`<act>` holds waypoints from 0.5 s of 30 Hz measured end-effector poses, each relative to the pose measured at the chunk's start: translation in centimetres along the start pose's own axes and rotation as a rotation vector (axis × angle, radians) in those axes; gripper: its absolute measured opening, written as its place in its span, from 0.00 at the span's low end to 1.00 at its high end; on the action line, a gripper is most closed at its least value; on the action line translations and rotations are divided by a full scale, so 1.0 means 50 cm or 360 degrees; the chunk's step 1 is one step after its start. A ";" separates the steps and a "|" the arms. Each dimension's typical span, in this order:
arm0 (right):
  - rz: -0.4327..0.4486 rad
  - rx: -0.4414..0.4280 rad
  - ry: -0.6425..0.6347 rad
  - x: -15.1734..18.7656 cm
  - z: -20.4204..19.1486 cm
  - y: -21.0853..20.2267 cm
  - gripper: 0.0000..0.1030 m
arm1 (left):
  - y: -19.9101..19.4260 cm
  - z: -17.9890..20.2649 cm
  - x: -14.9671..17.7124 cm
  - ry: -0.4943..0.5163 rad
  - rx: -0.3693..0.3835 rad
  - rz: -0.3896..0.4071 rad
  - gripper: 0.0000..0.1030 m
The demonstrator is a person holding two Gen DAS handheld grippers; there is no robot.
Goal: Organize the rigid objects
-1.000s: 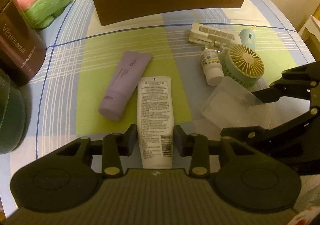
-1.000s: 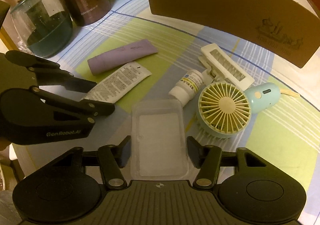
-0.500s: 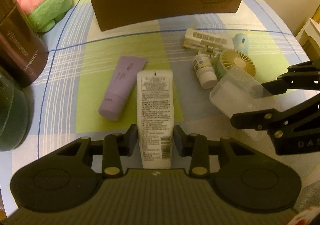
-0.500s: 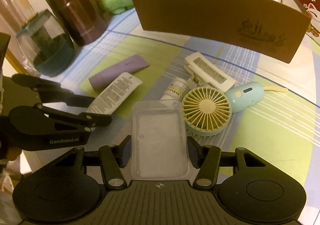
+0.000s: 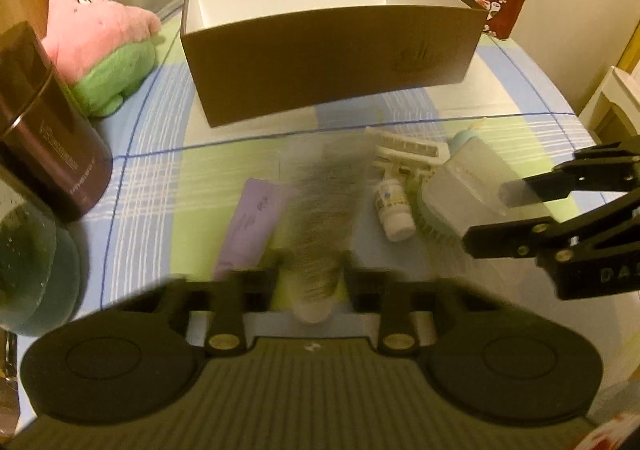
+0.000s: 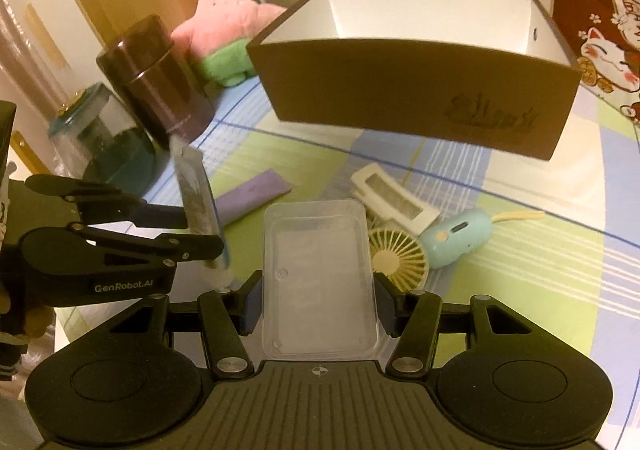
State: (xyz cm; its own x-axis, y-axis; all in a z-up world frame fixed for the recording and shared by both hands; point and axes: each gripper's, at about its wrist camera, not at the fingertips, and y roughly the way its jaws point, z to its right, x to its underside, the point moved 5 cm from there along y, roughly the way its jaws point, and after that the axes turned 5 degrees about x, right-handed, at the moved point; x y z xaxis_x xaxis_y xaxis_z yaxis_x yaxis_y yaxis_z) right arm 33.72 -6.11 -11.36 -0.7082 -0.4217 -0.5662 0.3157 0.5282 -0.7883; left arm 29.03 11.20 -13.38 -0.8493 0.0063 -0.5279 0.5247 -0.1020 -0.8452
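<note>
Left gripper (image 5: 310, 282) is clamped on the white tube (image 5: 320, 226), lifted off the cloth at six o'clock. Right gripper (image 6: 316, 300) grips the clear plastic tray (image 6: 318, 282), also aloft; the brown box (image 6: 420, 98) sits at twelve.

We now hold the white tube (image 6: 200, 206) off the cloth in our left gripper (image 6: 200, 226), and the clear plastic tray (image 6: 318, 282) rises too in our right gripper (image 6: 316, 300).
</note>
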 end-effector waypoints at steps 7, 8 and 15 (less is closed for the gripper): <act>-0.0002 0.0032 0.0053 -0.004 0.032 -0.005 0.54 | 0.059 0.000 0.004 0.0000 -0.0021 -0.0098 0.19; 0.0001 0.0037 0.0060 -0.003 0.036 -0.007 0.54 | 0.060 -0.002 0.005 -0.0011 -0.0019 -0.0100 0.28; 0.0018 0.0079 0.0127 -0.003 0.066 -0.016 0.54 | 0.070 -0.016 -0.017 -0.0002 -0.0022 -0.0058 0.32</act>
State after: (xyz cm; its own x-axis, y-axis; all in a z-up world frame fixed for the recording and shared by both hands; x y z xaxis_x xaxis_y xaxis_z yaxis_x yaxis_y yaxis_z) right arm 35.65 -8.91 -11.42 -0.7518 -0.3551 -0.5555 0.3532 0.4945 -0.7942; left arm 31.63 11.64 -15.98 -0.8680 0.0085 -0.4965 0.4940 -0.0877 -0.8650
